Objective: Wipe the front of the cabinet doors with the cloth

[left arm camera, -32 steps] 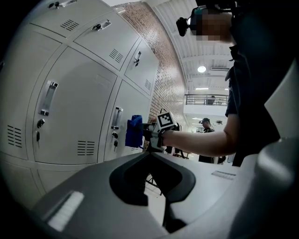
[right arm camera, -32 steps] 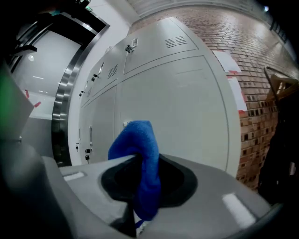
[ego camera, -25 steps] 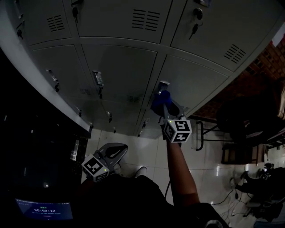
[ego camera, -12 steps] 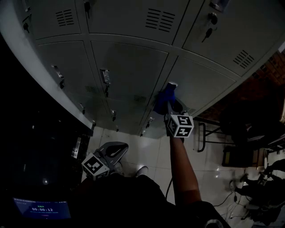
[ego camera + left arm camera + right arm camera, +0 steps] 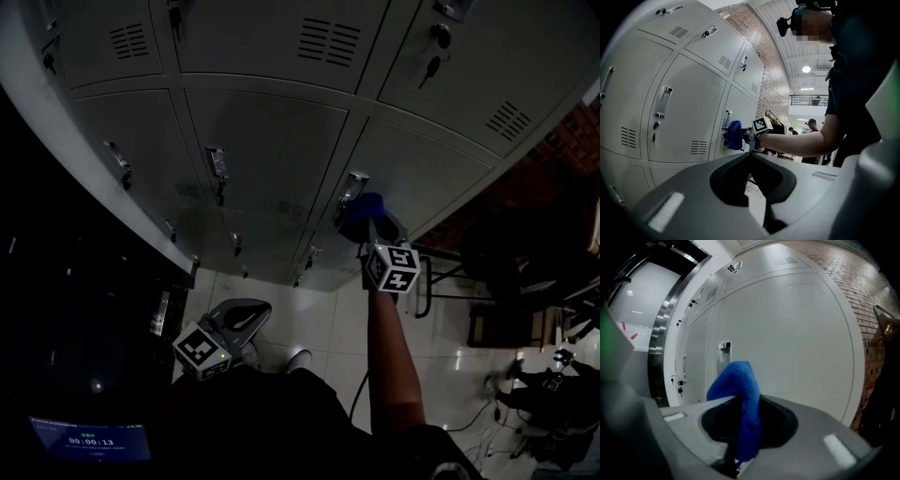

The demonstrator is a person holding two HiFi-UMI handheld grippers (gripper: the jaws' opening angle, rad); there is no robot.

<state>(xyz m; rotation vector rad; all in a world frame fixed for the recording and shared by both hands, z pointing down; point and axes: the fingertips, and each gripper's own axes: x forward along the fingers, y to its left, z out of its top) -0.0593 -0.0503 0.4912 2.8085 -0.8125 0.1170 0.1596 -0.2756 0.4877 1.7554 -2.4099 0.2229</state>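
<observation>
A blue cloth [image 5: 364, 216] is pinched in my right gripper [image 5: 369, 230], which is shut on it. The cloth presses against a grey locker door [image 5: 422, 178], just right of that door's handle [image 5: 352, 187]. In the right gripper view the cloth [image 5: 738, 390] hangs folded over the jaws of the right gripper [image 5: 740, 401], with the handle [image 5: 724, 352] behind it and the door [image 5: 787, 333] filling the view. My left gripper [image 5: 234, 323] hangs low near the person's body, shut and holding nothing. The left gripper view shows its jaws [image 5: 751, 154] closed and the cloth [image 5: 735, 135] against the lockers [image 5: 684, 117].
Rows of grey lockers with handles, keys and vents [image 5: 262, 131] fill the wall. A dark column [image 5: 56, 281] stands at the left. A folding rack [image 5: 422, 281] and glossy tiled floor [image 5: 309, 319] lie to the right. Other people stand in the distance [image 5: 812, 124].
The right gripper has slid the cloth from on and below the door handle to the right of it. The left gripper has stayed put.
</observation>
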